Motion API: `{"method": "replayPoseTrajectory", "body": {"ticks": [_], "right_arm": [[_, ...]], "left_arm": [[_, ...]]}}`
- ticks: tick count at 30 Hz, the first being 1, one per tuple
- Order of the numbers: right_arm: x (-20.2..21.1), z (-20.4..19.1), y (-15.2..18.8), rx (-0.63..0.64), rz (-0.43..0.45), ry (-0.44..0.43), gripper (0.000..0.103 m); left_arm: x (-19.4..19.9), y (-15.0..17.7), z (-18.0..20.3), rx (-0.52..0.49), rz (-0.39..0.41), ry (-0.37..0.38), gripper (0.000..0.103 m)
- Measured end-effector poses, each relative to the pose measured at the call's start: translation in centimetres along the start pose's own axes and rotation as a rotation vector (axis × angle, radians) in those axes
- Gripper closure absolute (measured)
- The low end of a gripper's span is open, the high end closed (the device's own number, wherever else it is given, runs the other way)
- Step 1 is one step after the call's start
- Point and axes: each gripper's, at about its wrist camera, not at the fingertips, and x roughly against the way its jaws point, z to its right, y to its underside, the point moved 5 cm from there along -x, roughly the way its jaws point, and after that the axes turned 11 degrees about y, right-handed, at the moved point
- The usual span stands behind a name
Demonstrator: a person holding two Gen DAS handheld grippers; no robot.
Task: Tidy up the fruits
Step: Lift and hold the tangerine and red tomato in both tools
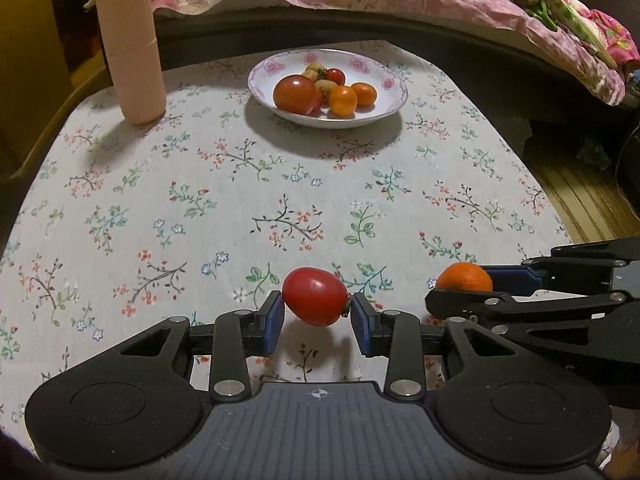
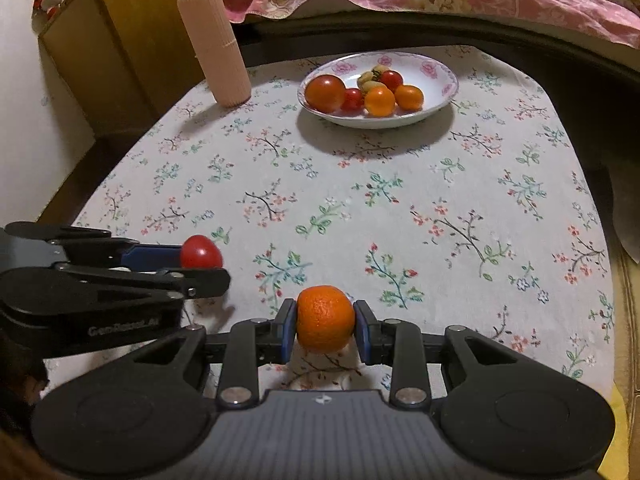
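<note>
Left hand-held gripper (image 1: 316, 314) pinched a tomato (image 1: 315, 296) endwise, right hand-held gripper (image 2: 325, 330) clamped a mandarin (image 2: 325, 318), both far from the plate (image 1: 390, 98); the smooth tomato might squirt free in transit.

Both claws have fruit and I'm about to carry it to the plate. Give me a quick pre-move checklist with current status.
1. Left claw gripping the red tomato: ok, both pads touch it and it hangs above the cloth.
2. Right claw gripping the orange: ok, pads press both sides.
3. Path across the tablecloth to the plate: ok, nothing lies between.
4. Room on the plate: ok, bare rim area on its right side.
5. Pink ribbed container out of the way: ok, it stands left of the plate.
6. Clearance between the two claws: cannot tell, they sit close side by side.
</note>
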Motion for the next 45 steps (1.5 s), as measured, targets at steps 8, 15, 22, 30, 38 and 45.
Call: {"method": "replayPoseTrajectory", "body": {"ticks": [8, 15, 22, 30, 38, 45], "right_arm": [[-0.2, -0.2, -0.5, -0.015, 0.003, -0.016, 0.07], [-0.1, 0.1, -1.0, -0.035, 0.013, -0.013, 0.07], [-0.6, 1.4, -0.6, -0.065, -0.014, 0.011, 0.07], [-0.7, 1.9, -0.7, -0.083, -0.023, 0.01, 0.07], [-1.0, 1.9, -0.9, -0.085, -0.029, 0.013, 0.07], [-1.2, 2.0, -1.2, -0.083, -0.032, 0.015, 0.07]], "left_arm": [[0.1, -0.8, 0.5, -0.019, 0.021, 0.009, 0.061], [-0.5, -0.5, 0.0, -0.014, 0.004, 0.003, 0.059], [-1.5, -0.4, -0.3, -0.016, -0.009, -0.006, 0.053], [-2.8, -0.4, -1.1, 0.016, -0.025, -0.023, 0.054], [-2.9, -0.8, -0.9, 0.024, -0.019, -0.014, 0.065], [-2.3, -1.2, -0.4, 0.021, -0.002, 0.004, 0.065]]}}
